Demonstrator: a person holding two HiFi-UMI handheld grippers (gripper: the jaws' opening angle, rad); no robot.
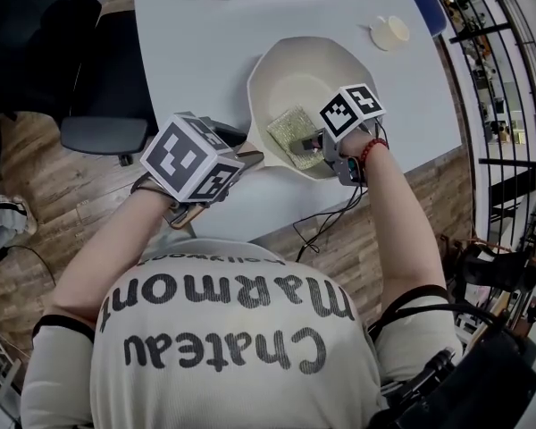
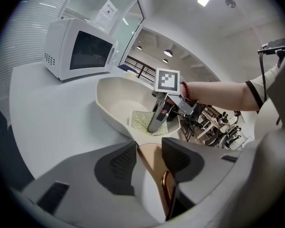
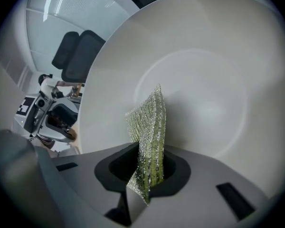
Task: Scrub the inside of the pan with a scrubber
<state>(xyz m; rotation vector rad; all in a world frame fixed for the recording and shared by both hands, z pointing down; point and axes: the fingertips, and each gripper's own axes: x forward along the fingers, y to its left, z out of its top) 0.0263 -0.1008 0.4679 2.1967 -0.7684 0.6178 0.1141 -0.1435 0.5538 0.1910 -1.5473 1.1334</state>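
At the far left we see a dark office chair (image 1: 107,105) beside the pale worktop (image 1: 188,52). Next come our left tongs (image 2: 149,152), angled downward and clamped on the handle (image 2: 154,175) of the pan (image 1: 295,70), with both dark pads pressing the handle's copper-toned sides. The cream pan sits on the worktop near its front edge, with its handle reaching left toward us. A white microwave (image 2: 78,49) stands on the worktop beyond it. Inside the pan, toward the near side, is the scrubber (image 1: 293,134), a glittery green pad spread against the pan's floor. Our right tongs (image 3: 149,167) tip steeply down into the pan and pinch one edge of the scrubber between their pads. Farther right, a small pale round thing (image 1: 389,31) rests on the worktop, well apart from the pan.
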